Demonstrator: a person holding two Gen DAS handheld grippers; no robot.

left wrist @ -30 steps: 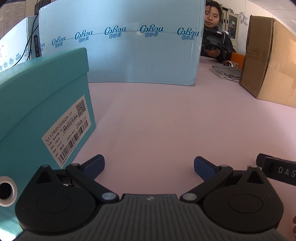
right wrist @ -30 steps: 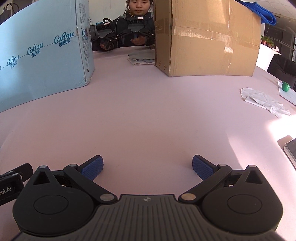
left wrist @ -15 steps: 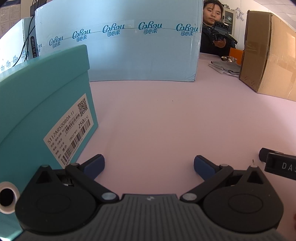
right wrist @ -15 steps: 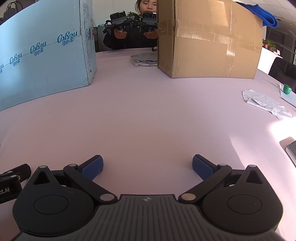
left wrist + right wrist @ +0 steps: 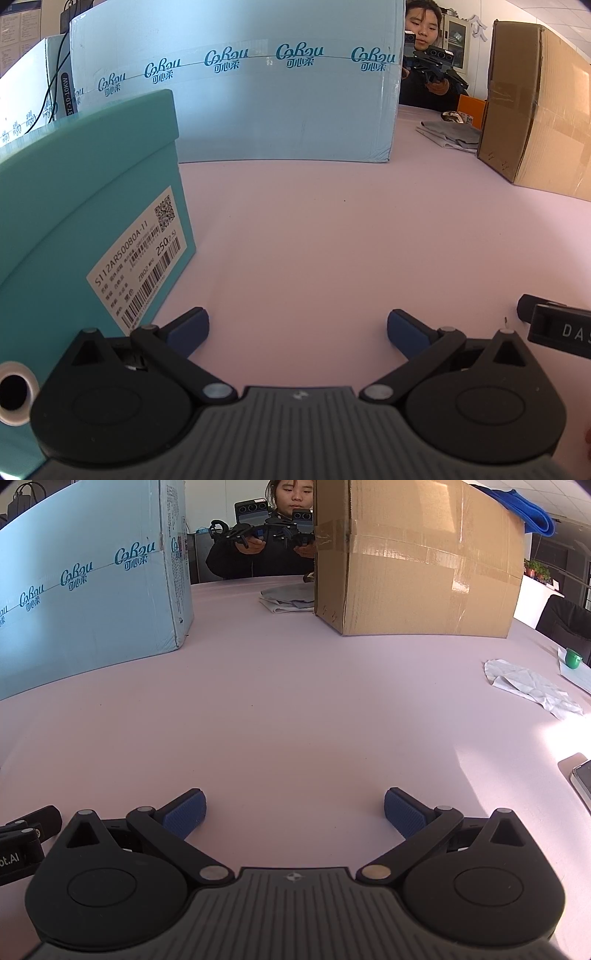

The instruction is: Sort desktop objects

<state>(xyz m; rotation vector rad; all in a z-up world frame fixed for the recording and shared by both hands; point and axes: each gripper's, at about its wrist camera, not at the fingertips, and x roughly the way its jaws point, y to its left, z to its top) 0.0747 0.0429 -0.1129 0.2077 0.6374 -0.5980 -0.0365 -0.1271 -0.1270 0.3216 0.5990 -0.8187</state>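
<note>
My left gripper (image 5: 297, 328) is open and empty, low over the pink table (image 5: 332, 229). A teal shoebox (image 5: 85, 221) with a white barcode label stands close on its left, beside the left finger. My right gripper (image 5: 293, 808) is open and empty over bare pink table (image 5: 295, 709). The right gripper's body shows at the right edge of the left wrist view (image 5: 557, 328); the left gripper's body shows at the left edge of the right wrist view (image 5: 22, 834).
A large light-blue carton (image 5: 236, 92) stands at the back left, a brown cardboard box (image 5: 413, 561) at the back right. Folded grey cloth (image 5: 284, 598) lies between them. Crumpled white paper (image 5: 528, 686), a green cap (image 5: 572, 659) and a phone (image 5: 581, 779) lie right. A person sits beyond.
Both grippers stay open and nearly still; the views tilt slightly. The person at the far side has raised their own grippers.
</note>
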